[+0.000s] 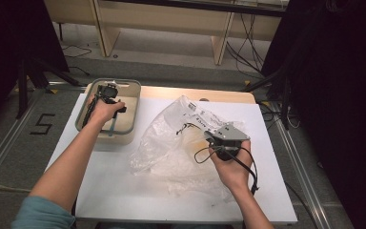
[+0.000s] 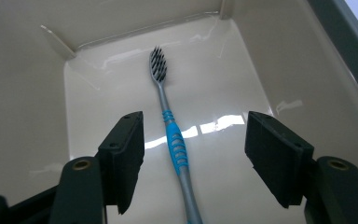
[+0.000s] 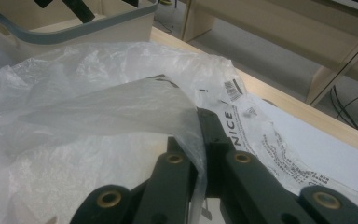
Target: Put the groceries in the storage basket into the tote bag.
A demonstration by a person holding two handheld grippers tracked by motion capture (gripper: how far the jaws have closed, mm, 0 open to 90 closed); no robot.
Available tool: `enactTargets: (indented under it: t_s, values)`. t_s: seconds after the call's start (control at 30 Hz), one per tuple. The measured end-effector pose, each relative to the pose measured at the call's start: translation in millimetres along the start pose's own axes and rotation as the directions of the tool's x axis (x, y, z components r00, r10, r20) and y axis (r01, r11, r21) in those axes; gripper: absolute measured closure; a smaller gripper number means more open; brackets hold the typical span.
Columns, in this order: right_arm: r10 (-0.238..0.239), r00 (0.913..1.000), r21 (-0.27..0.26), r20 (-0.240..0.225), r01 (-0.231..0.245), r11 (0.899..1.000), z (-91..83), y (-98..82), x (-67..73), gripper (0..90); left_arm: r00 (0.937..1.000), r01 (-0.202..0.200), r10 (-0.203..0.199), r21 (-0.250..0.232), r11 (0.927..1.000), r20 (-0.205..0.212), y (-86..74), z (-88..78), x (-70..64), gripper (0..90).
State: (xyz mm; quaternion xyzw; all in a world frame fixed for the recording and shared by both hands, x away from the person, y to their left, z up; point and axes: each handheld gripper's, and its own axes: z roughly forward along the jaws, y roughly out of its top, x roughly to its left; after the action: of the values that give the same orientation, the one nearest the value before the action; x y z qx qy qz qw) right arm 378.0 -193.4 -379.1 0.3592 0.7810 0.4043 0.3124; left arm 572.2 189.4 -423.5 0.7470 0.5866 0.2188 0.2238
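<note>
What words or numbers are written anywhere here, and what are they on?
"NICE": on the clear plastic bag, seen in the right gripper view.
"5": black mark on the floor left of the table.
Barcode and small print on the bag: too small to read.
Toothbrush in the tub: no lettering visible.

White table top [image 1: 124, 191] with wooden far edge [image 1: 171, 92]; grey floor bearing a black taped "5" [image 1: 43, 124]; wooden bench legs [image 1: 106, 33] beyond; loose cables [image 1: 248, 52] beside a dark tripod [image 1: 276, 78].
</note>
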Motion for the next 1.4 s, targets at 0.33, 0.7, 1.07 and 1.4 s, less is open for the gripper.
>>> enactTargets:
  t_s: [0.33, 0.7, 1.07, 1.4]
  values:
    - [-0.001, 1.0, 0.0, 0.0, 0.001, 1.0, 0.1, -0.1, -0.2, 90.0, 1.0, 0.005, -0.005, 0.001, 1.0, -0.006, 5.9, 4.1, 1.8, 37.5]
    - [0.0, 1.0, 0.002, -0.001, 0.0, 1.0, 1.2, -0.4, 0.2, 90.0, 0.9997, 0.022, -0.021, 0.047, 0.9987, -0.012, 7.3, 16.5, 3.7, 39.4]
    - [-0.004, 1.0, 0.004, -0.002, 0.004, 1.0, 1.6, -0.8, -0.7, 90.0, 0.9984, 0.053, -0.051, 0.082, 0.9952, -0.023, 6.7, 25.8, 7.1, 40.6]
    - [-0.004, 1.0, 0.005, -0.003, 0.004, 1.0, 2.6, -1.1, 0.3, 90.0, 0.9962, 0.083, -0.08, 0.118, 0.9896, -0.034, 4.7, 33.5, 13.6, 42.7]
